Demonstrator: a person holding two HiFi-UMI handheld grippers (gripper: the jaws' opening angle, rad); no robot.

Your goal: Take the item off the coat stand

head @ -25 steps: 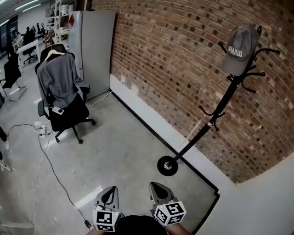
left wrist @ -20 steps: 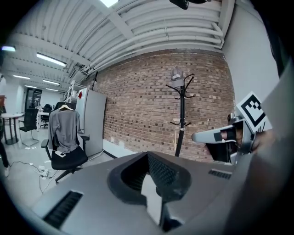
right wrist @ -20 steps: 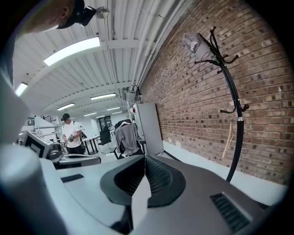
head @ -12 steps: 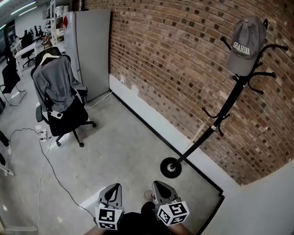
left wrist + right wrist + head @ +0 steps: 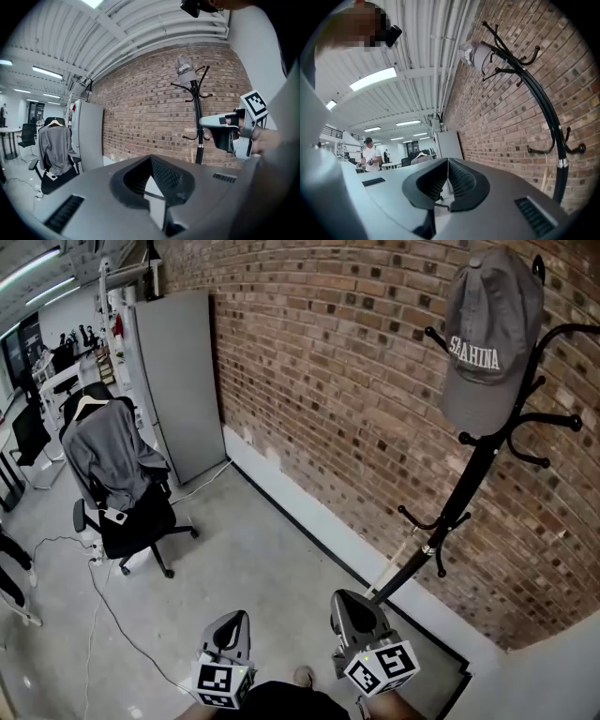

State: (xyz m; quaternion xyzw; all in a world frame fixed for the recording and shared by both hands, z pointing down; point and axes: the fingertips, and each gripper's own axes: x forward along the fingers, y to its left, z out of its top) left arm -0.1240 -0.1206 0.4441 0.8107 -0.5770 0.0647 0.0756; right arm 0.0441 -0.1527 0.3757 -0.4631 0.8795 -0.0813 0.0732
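A grey cap (image 5: 489,343) with white lettering hangs on the top of a black coat stand (image 5: 473,484) against the brick wall. Both grippers are held low near my body, well below the cap. My left gripper (image 5: 230,634) is shut and empty. My right gripper (image 5: 352,615) is shut and empty too, a little further forward, near the foot of the stand. The left gripper view shows the cap (image 5: 185,70), the coat stand (image 5: 198,122) and the right gripper (image 5: 202,122) ahead. High up in the right gripper view sits the cap (image 5: 474,55) on the coat stand (image 5: 548,117).
A black office chair (image 5: 141,512) with a grey garment on a hanger stands at the left. A tall grey cabinet (image 5: 178,381) stands against the brick wall (image 5: 328,381). A cable (image 5: 122,615) runs over the concrete floor. Far off stands a person (image 5: 371,154) in a white shirt.
I have come closer to the coat stand, so the cap looks larger. My right gripper has moved forward and right towards the stand's foot. Both grippers stay shut.
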